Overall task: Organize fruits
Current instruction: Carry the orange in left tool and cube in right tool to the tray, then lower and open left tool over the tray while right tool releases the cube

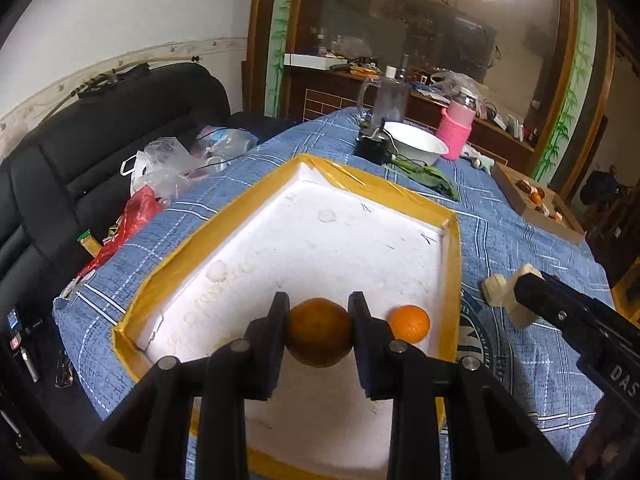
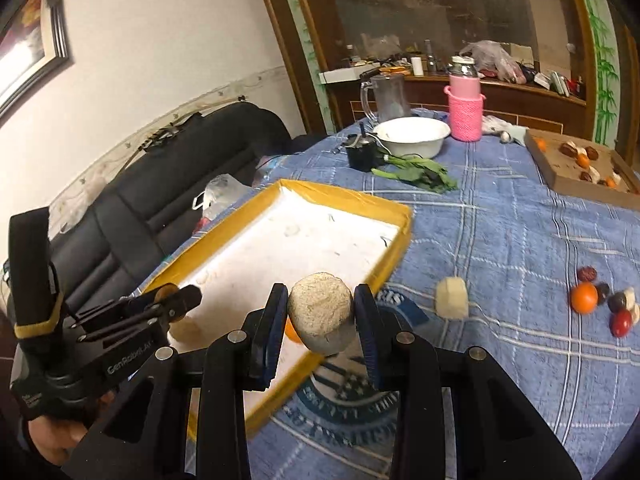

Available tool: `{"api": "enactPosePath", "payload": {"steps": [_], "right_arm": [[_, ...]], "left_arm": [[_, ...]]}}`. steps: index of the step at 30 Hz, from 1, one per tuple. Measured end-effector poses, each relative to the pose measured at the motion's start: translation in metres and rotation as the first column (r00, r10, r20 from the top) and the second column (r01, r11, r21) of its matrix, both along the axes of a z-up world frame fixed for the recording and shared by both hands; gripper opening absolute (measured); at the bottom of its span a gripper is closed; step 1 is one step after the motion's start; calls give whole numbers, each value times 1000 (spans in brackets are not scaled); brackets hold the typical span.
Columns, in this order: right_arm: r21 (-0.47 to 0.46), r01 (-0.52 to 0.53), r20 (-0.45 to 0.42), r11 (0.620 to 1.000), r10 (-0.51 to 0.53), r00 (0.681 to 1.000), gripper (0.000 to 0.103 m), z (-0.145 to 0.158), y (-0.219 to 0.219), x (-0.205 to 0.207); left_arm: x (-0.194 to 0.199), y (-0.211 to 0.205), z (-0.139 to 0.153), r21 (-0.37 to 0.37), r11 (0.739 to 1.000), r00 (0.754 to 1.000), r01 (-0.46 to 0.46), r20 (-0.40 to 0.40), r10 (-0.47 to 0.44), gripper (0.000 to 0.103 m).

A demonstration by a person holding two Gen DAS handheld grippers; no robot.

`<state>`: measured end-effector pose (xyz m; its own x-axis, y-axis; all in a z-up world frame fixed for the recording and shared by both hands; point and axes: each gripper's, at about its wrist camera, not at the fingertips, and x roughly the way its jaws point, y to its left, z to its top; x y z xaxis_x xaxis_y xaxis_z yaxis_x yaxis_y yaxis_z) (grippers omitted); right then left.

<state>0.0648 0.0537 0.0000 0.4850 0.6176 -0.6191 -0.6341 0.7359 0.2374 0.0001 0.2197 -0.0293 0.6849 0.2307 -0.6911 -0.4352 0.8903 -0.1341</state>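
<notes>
My left gripper (image 1: 319,330) is shut on a dull orange fruit (image 1: 319,332) and holds it over the near end of a white foam tray (image 1: 320,240) with a yellow taped rim. A brighter orange (image 1: 409,323) lies in the tray just to its right. My right gripper (image 2: 321,316) is shut on a pale cream cut fruit piece (image 2: 321,314) and holds it above the tray's (image 2: 304,240) near right edge. The right gripper shows in the left wrist view (image 1: 508,300) beside the tray. The left gripper shows in the right wrist view (image 2: 176,300) over the tray.
A loose cream piece (image 2: 452,298) lies on the blue cloth. A cluster of an orange, dark and red fruits (image 2: 604,304) lies at the right. A cardboard tray of fruits (image 2: 580,160), white bowl (image 2: 412,134), pink bottle (image 2: 464,108), glass mug (image 2: 386,96) and greens (image 2: 416,172) stand at the back. A black sofa (image 1: 80,168) is on the left.
</notes>
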Motion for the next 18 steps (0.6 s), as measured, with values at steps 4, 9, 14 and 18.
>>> {"api": "enactPosePath", "payload": {"steps": [4, 9, 14, 18], "right_arm": [[-1, -7, -4, 1000, 7, 1000, 32, -2, 10, 6], [-6, -25, -7, 1000, 25, 1000, 32, -6, 24, 11], [-25, -37, -28, 999, 36, 999, 32, -18, 41, 29], [-50, -43, -51, 998, 40, 998, 32, -30, 55, 48]], "left_arm": [[-5, 10, 0, -21, 1000, 999, 7, 33, -7, 33], [-10, 21, 2, -24, 1000, 997, 16, 78, -14, 33], [5, 32, -6, -20, 1000, 999, -6, 41, 7, 33], [18, 35, -15, -19, 999, 1000, -27, -11, 27, 33]]}}
